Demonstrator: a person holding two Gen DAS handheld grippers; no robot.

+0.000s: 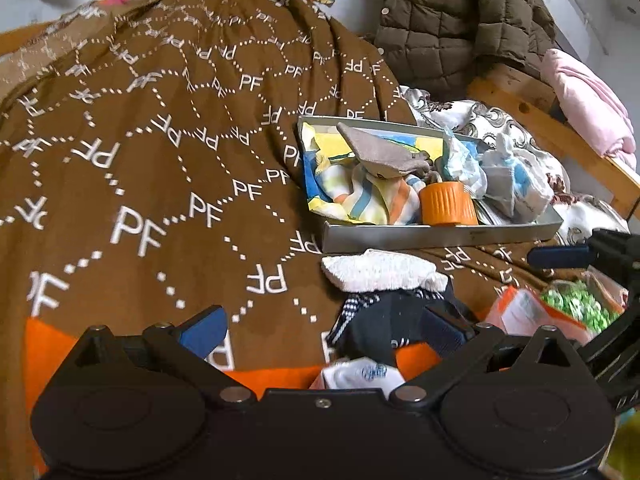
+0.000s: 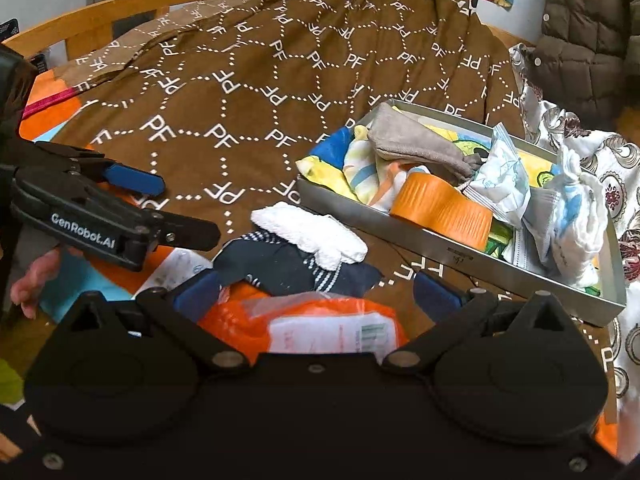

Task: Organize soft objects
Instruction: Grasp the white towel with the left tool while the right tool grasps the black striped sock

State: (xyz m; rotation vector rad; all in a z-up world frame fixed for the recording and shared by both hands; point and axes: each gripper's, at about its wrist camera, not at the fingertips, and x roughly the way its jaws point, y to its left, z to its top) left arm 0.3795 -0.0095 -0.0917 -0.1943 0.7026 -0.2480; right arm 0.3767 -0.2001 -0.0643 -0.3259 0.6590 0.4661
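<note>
A brown bedspread (image 1: 168, 168) printed with white "PF" letters and dotted hexagons is seen heaped over a wooden-framed bed, filling most of both wrist views. A quilted olive jacket (image 1: 460, 20) is hung at the far right, and a folded pink cloth (image 1: 588, 104) is laid on the bed rail (image 1: 532, 116) beside it.

A shallow grey metal tray (image 2: 448, 254) is set on the bedspread to the right of centre. Soft items are piled inside it: a striped pastel cloth (image 2: 368, 176), a grey drawstring pouch (image 2: 416, 144), an orange ribbed cup (image 2: 444, 208) lying on its side, a crinkled white packet (image 2: 500, 176) and a white knotted cloth (image 2: 576, 220) at the near right end.

Just in front of the tray, a white textured towel (image 1: 380, 270) is laid partly over a dark navy sock (image 2: 280, 260) with white striped trim. An orange plastic mailing bag (image 2: 320, 320) is seen nearest the right-hand camera.

The left gripper (image 1: 326, 332) is held with its blue-padded fingers spread wide, nothing between them, the dark sock lying against its right pad. The right gripper (image 2: 316, 296) is likewise spread open and empty, poised above the orange bag and the sock. Part of a hand (image 2: 32, 280) is visible behind the left gripper.
</note>
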